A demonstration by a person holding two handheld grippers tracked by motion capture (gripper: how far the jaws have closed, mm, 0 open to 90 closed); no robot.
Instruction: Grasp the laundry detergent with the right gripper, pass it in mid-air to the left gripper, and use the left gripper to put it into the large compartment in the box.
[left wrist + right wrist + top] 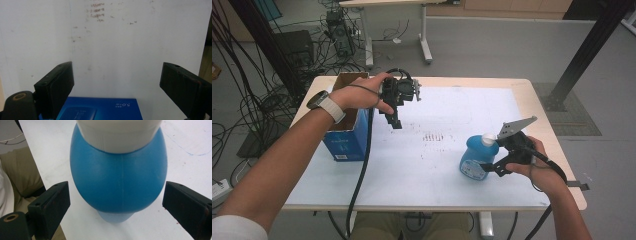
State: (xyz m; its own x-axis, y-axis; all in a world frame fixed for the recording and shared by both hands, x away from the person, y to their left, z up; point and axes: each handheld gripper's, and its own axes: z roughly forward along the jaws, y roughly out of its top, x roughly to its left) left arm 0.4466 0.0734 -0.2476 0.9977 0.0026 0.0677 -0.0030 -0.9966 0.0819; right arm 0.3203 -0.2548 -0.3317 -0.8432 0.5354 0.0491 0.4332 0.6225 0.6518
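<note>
Right now I see the table (377, 175), covered in a white sheet, with the open blue box (346, 139) standing near its left edge. My left gripper (396, 122) hangs above the sheet just beside that box, jaws wide apart with nothing between them. Over on the right, the blue bottle (478, 159) with its white cap (488, 138) stands upright on the sheet. My right gripper (492, 169) sits at the bottle's side, jaws spread on either flank of its round body, pads clear of it.
</note>
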